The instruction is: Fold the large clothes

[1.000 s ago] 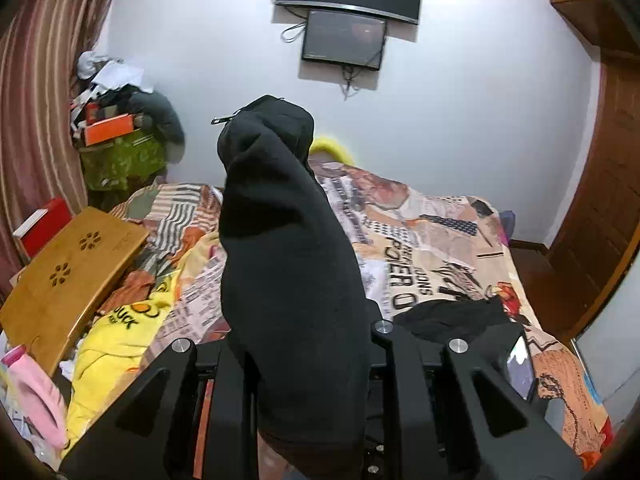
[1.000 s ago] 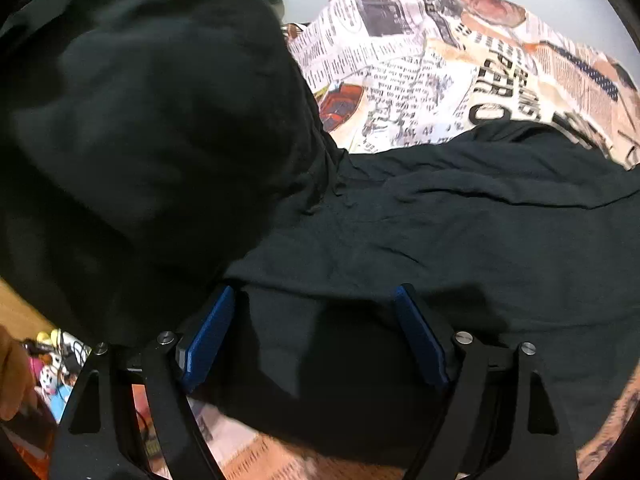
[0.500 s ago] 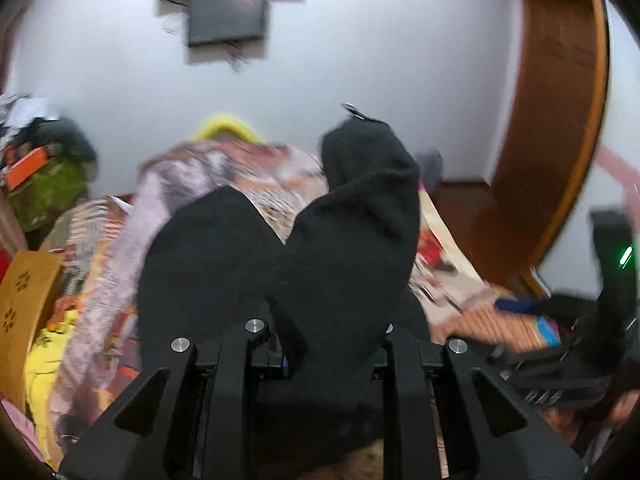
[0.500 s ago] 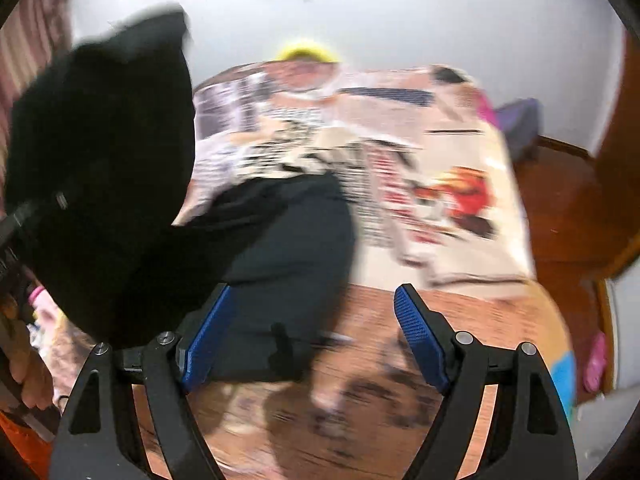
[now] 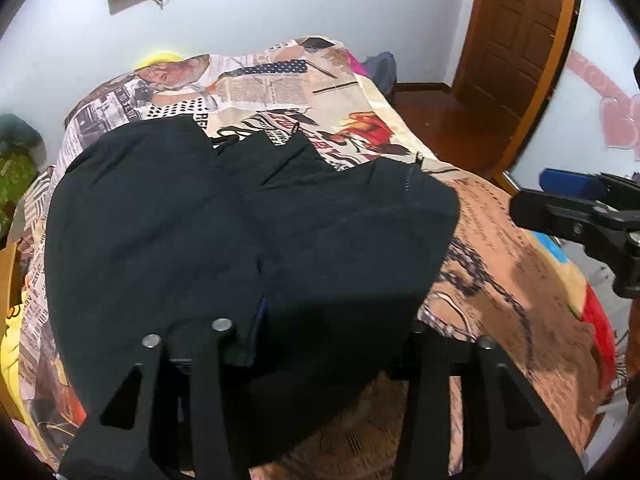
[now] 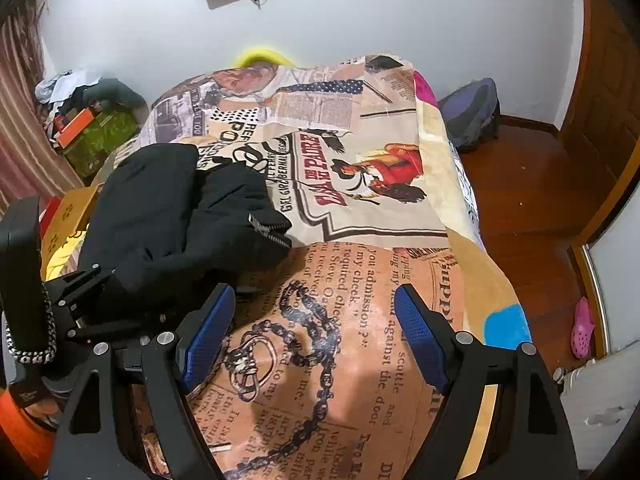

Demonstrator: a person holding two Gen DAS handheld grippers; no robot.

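- Far left of the left wrist view, a yellow cloth (image 5: 10, 344) peeks out at the bed edge, mostly cut off by the frame.
- The black fleece garment (image 5: 224, 232) lies bunched on the bed, spread over the newspaper-print bedspread (image 5: 288, 84) and draped across the near end of the left gripper (image 5: 320, 344).
- That left gripper's jaws are opening right now, with black fabric lying between and over them; its blue pads are almost fully buried, only a sliver of blue showing, so I cannot make out whether they press the cloth.
- From the right wrist view the same garment sits left of centre, a metal zipper end (image 6: 269, 232) showing at its right edge; its lower part is hidden behind the left gripper's black frame.
- The right gripper (image 6: 308, 336) hovers over bare bedspread, blue pads (image 6: 418, 336) wide apart, nothing between them, clear of the garment.
- In the left wrist view that right gripper pokes in at the right edge, partly cropped.
- Further right, a wooden door (image 5: 520, 40) and a pink clog (image 6: 582, 328) on the floor, small and blurry.
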